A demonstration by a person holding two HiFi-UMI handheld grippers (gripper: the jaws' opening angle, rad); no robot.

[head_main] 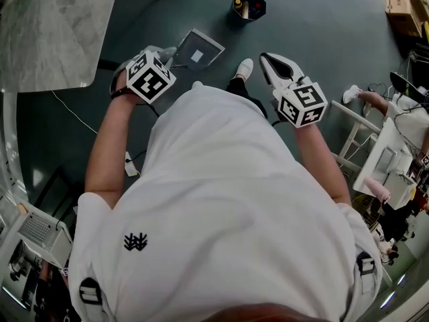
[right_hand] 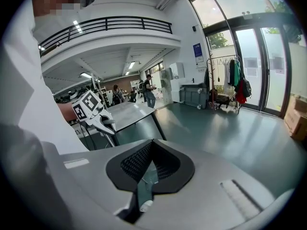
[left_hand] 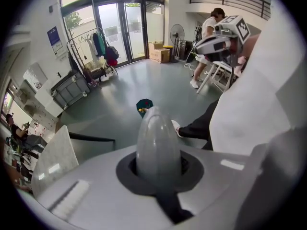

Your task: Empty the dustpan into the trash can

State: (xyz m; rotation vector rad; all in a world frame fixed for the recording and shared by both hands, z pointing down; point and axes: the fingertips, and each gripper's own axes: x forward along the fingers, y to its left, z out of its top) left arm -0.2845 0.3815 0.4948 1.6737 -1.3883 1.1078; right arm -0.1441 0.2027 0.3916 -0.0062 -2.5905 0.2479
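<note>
The dustpan (head_main: 209, 45) is held out in front of the person, over the dark green floor (head_main: 322, 25). It is gripped by the left gripper (head_main: 166, 56), whose jaws are clamped on the rounded grey end of the dustpan's handle (left_hand: 158, 143). A small white scrap (head_main: 196, 56) is seen lying in the pan. The trash can (head_main: 249, 6), a dark bin with yellow and red things inside, stands on the floor beyond the dustpan and apart from it. In the left gripper view it is seen just past the tip of the handle. The right gripper (head_main: 271, 64) is held at the person's right, apart from the dustpan, with its jaws brought together and nothing seen between them. A white shoe (head_main: 246, 68) is seen on the floor between the two grippers, just beside the dustpan. A marble table top (head_main: 53, 32) is seen at the far left.
</note>
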